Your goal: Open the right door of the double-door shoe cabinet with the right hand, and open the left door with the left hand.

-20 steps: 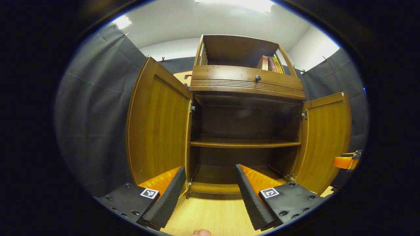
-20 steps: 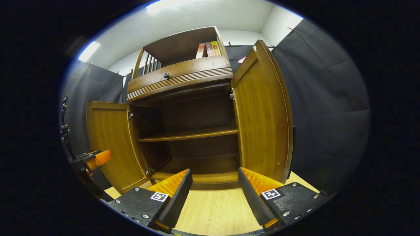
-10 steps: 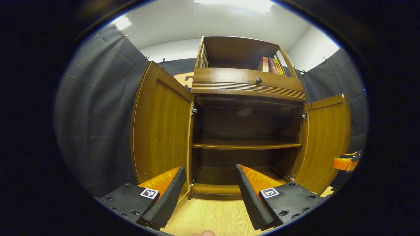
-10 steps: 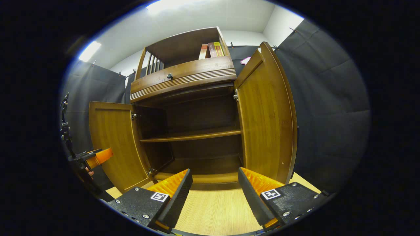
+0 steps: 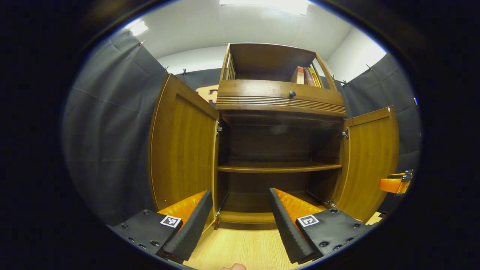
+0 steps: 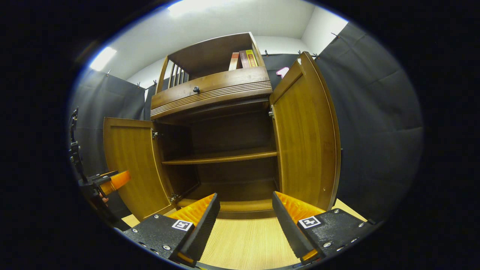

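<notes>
Looking along the left gripper view, the left gripper [image 5: 238, 221] is spread wide, grasping nothing, before the shoe cabinet [image 5: 279, 101]. Its left door [image 5: 183, 142] stands open at nine o'clock, its right door [image 5: 369, 157] at three, where the other gripper is cut off by the edge.

In the right gripper view, the right gripper [image 6: 245, 225] is likewise released; cabinet corners stay dark.

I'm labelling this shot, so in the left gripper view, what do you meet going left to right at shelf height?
Booth wall cloth → open left door → inner shelf → open right door → right gripper.
</notes>
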A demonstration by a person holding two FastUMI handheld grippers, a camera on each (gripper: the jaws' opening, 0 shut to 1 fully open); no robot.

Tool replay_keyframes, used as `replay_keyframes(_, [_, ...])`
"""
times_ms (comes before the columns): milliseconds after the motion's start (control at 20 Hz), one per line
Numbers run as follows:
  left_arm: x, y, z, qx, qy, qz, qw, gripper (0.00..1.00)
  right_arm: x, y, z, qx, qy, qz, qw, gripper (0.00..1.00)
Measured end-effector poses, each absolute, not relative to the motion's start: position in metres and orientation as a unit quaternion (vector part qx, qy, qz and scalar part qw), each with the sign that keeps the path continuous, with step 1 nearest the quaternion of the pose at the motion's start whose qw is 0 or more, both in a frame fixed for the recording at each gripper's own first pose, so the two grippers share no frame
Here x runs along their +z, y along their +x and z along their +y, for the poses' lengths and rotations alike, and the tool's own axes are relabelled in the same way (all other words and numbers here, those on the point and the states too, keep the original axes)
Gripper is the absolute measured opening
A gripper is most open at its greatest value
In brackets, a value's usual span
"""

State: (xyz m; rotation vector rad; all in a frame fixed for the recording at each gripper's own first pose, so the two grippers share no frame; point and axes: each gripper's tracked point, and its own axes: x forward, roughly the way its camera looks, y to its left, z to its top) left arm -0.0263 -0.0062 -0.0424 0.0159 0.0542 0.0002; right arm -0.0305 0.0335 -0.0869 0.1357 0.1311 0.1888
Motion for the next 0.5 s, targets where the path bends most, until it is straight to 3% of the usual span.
replay_keyframes(300, [-0.0399, -0.0276, -0.0025, 0.003, 0.007, 0.024, 1.000, 0.95, -0.0859, -0.0323, 0.0343, 0.095, 0.065, 0.065, 0.991, 0.98])
replay_keyframes(350, [-0.0395, -0.0281, -0.0025, 0.003, 0.007, 0.023, 1.000, 0.95, -0.0854, -0.0323, 0.0343, 0.095, 0.065, 0.065, 0.991, 0.87])
replay_keyframes(500, [-0.0391, -0.0286, -0.0022, 0.003, 0.009, 0.023, 1.000, 0.95, -0.0848, -0.0328, 0.0352, 0.096, 0.064, 0.064, 0.991, 0.87])
